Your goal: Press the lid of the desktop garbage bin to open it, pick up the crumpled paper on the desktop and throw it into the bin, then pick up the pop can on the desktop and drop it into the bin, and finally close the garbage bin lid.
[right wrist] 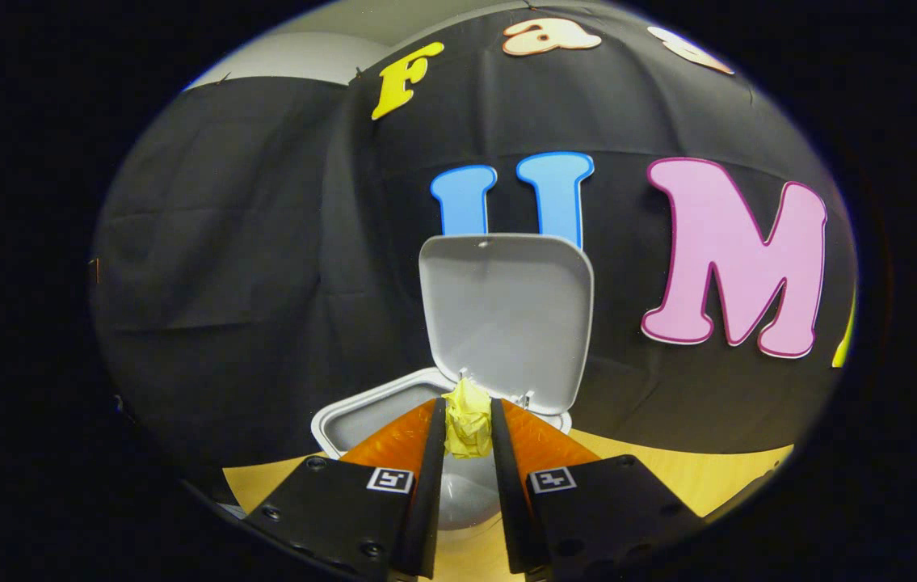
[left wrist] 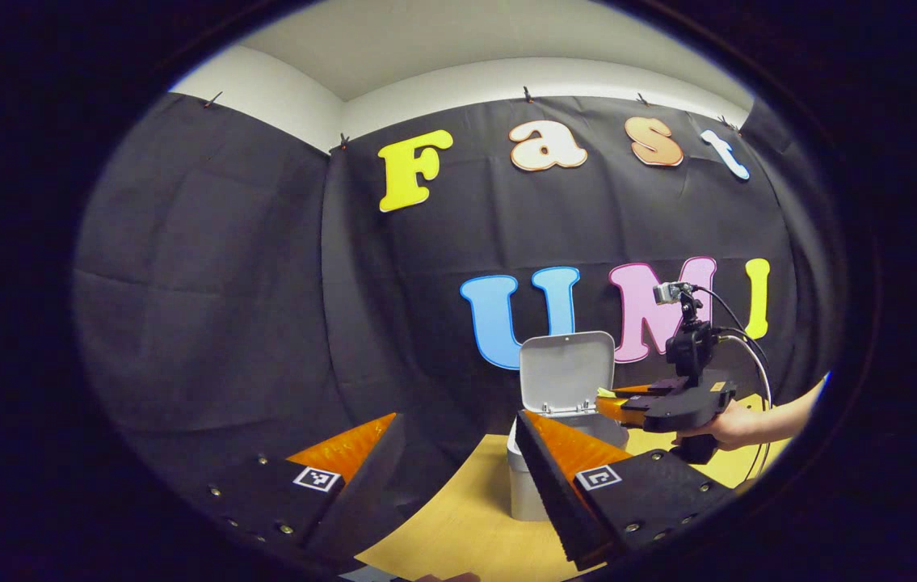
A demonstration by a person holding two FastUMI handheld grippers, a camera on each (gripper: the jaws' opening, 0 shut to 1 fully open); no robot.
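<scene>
The grey desktop bin (right wrist: pixel 361 416) stands on the yellow table with its lid (right wrist: pixel 506 315) raised upright against the wall. My right gripper (right wrist: pixel 468 424) is shut on the crumpled yellow paper (right wrist: pixel 468 420), which it holds directly above the bin's open mouth. In the left gripper view the same bin (left wrist: pixel 527 485) with its raised lid (left wrist: pixel 567 368) sits ahead, and the right gripper (left wrist: pixel 616 400), held by a hand (left wrist: pixel 729 424), reaches over it from the right with a bit of yellow paper (left wrist: pixel 605 393) at its tips. My left gripper (left wrist: pixel 458 461) hangs open and empty in front of the bin.
The yellow tabletop (left wrist: pixel 466 525) runs from the bin toward me. Black cloth wall stands close behind the bin. A cable (left wrist: pixel 749 347) trails from the right gripper.
</scene>
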